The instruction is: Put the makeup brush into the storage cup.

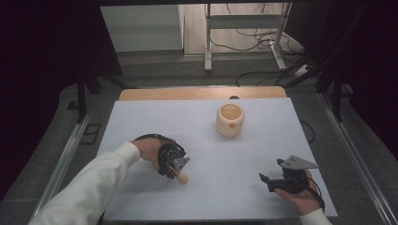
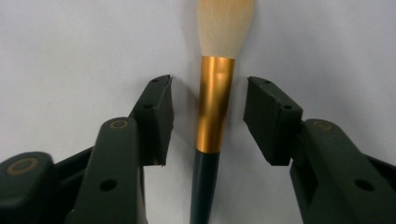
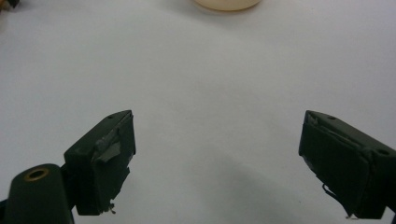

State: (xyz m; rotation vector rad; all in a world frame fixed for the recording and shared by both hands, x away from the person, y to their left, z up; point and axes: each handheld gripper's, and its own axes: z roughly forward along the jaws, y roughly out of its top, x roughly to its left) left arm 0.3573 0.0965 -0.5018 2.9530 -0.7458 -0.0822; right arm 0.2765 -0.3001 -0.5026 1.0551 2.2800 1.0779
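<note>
A make-up brush with a pale bristle head, gold ferrule and dark handle lies flat on the white table sheet. My left gripper points down over it, jaws on either side of the ferrule with a small gap on each side, so the pads do not press. In the high view the left gripper covers most of the brush, whose pale tip pokes out at its right. My right gripper rests at the front right of the sheet, open with nothing between its fingers.
A round cream-coloured cup with a small orange mark stands at the back middle of the sheet; its base shows far ahead of the right gripper. The table's wooden back edge lies behind it. Floor cables and a desk frame are beyond.
</note>
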